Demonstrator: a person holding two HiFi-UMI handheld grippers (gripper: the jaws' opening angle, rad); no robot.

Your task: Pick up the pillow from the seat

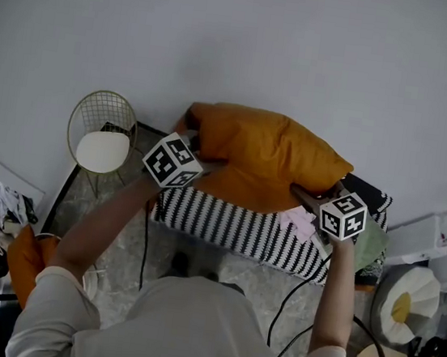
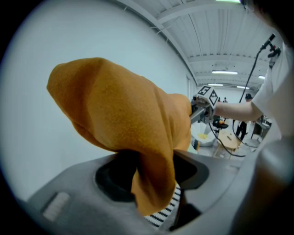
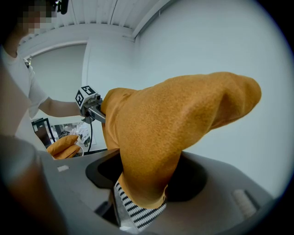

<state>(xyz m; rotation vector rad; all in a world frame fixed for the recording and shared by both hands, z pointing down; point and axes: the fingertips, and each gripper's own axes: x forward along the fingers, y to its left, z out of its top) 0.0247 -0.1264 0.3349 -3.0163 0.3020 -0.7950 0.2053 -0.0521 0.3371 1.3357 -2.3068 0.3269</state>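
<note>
Striped seat [image 1: 233, 226] at centre. Orange pillow [image 1: 263, 158] just above it, pinched at both ends: left gripper [image 1: 203, 162] clamped on left corner, right gripper [image 1: 306, 195] clamped on right corner. Wire chair [image 1: 94, 108] far left, cradling round white pad [image 1: 102, 151].

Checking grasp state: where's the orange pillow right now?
Head view, centre: the orange pillow is over the striped seat, its ends clamped by the left gripper and right gripper.

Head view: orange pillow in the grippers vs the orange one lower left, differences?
Held pillow is clamped at its ends by the left gripper and right gripper over the striped seat; far pillow lies ungripped. Held pillow shows nearly whole; far pillow is partly hidden. Both orange.
</note>
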